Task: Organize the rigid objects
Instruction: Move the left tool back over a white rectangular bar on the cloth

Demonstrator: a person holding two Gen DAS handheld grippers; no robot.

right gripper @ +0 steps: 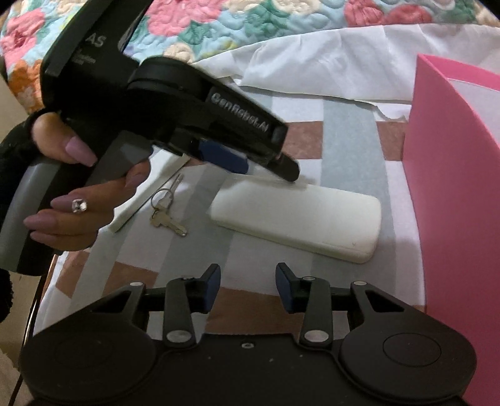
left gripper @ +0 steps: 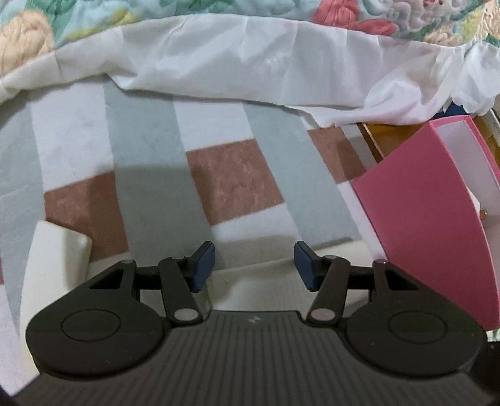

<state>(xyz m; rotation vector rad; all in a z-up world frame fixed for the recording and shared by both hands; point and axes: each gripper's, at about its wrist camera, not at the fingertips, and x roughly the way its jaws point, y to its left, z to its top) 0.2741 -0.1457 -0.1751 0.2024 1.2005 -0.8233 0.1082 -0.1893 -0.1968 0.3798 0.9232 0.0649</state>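
A long white case [right gripper: 297, 218] lies flat on the striped blanket [right gripper: 350, 162], just left of an open pink box [right gripper: 453, 218]. My left gripper [right gripper: 265, 165], held by a hand, hangs over the case's far long edge. In its own view the left gripper [left gripper: 254, 265] is open, and the pale case [left gripper: 259, 290] fills the space under and between its blue pads [left gripper: 203, 265]. The pads are not pressing on it. My right gripper [right gripper: 248, 281] is open and empty, a little short of the case's near edge. The pink box [left gripper: 437, 218] stands at the right.
A bunch of keys [right gripper: 165, 212] on a ring lies left of the case, with a flat white strip [right gripper: 131, 209] beside it, partly under the hand. A white sheet [left gripper: 250, 62] and a floral quilt [right gripper: 203, 28] lie behind. A white piece [left gripper: 53, 265] sits at the left.
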